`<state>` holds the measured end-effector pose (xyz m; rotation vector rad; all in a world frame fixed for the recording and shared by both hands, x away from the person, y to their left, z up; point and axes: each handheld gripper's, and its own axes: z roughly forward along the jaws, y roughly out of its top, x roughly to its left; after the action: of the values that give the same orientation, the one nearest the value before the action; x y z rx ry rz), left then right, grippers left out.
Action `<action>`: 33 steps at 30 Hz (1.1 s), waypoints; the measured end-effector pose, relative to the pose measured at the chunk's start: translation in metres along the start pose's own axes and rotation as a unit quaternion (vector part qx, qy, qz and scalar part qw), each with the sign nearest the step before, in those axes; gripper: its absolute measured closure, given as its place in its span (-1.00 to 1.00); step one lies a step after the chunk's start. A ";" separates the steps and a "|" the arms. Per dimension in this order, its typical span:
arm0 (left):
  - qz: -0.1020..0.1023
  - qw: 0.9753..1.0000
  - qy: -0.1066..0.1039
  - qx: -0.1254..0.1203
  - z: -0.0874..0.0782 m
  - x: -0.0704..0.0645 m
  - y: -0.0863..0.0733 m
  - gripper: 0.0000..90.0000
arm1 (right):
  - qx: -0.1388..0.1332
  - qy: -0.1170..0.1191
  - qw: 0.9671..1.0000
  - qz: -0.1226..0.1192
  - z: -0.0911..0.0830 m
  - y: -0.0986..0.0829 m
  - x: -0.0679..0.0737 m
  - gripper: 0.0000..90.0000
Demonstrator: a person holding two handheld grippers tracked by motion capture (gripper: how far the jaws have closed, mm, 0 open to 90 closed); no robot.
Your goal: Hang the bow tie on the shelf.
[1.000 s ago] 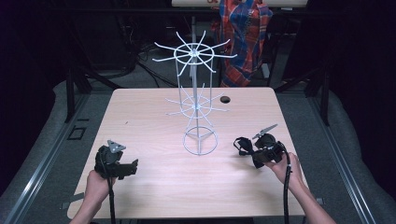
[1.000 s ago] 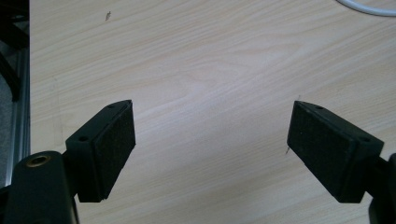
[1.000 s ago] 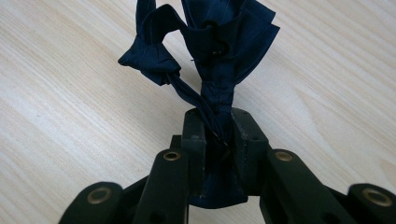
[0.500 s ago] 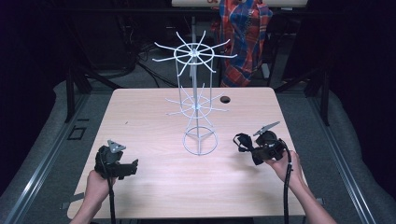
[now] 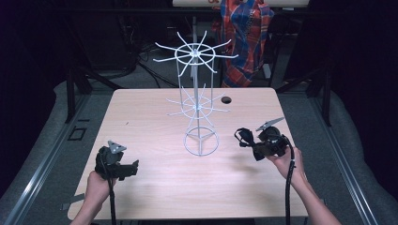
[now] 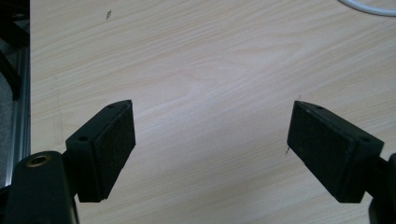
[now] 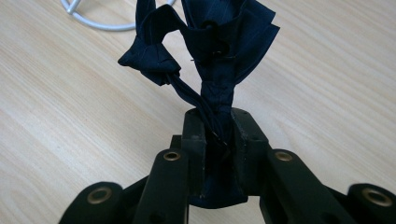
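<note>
So my right tool (image 7: pixel 218 135) has its jaws clamped tight on a dark navy fabric bow tie (image 7: pixel 210 51), pinching one end of it while the rest of the cloth fans out past the tips, knot and folds bunched up in front. From the high view the right tool (image 5: pixel 248 140) sits over the right side of the light wooden tabletop (image 5: pixel 155 187), a bit nearer the front edge than the back, with the bow tie (image 5: pixel 244 137) sticking out toward the middle, near the round base of the white wire display rack with radiating hooks (image 5: pixel 201 140) but not touching it. The rack stands about dead centre on the tabletop. My left tool (image 5: pixel 133 168) is down by the front left corner, and in its own view the left tool (image 6: pixel 210 140) has its jaws spread wide with just bare wood grain between the pads.
</note>
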<state>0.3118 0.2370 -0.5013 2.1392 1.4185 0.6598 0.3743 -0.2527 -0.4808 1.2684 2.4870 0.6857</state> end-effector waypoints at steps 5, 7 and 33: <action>-0.001 1.000 0.000 -0.001 0.000 0.001 0.000 -0.65 | -0.006 0.004 1.000 0.000 -0.002 0.004 0.000 0.71; -0.001 1.000 0.001 -0.001 0.000 0.000 0.000 -0.65 | -0.011 0.005 1.000 0.002 -0.002 0.005 0.000 0.71; -0.002 1.000 0.001 -0.002 0.000 0.001 0.000 -0.65 | -0.049 0.013 0.999 -0.008 -0.012 0.035 0.009 0.71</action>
<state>0.3123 0.2377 -0.5015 2.1318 1.4211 0.6629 0.3876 -0.2313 -0.4525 1.2111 2.4488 0.8150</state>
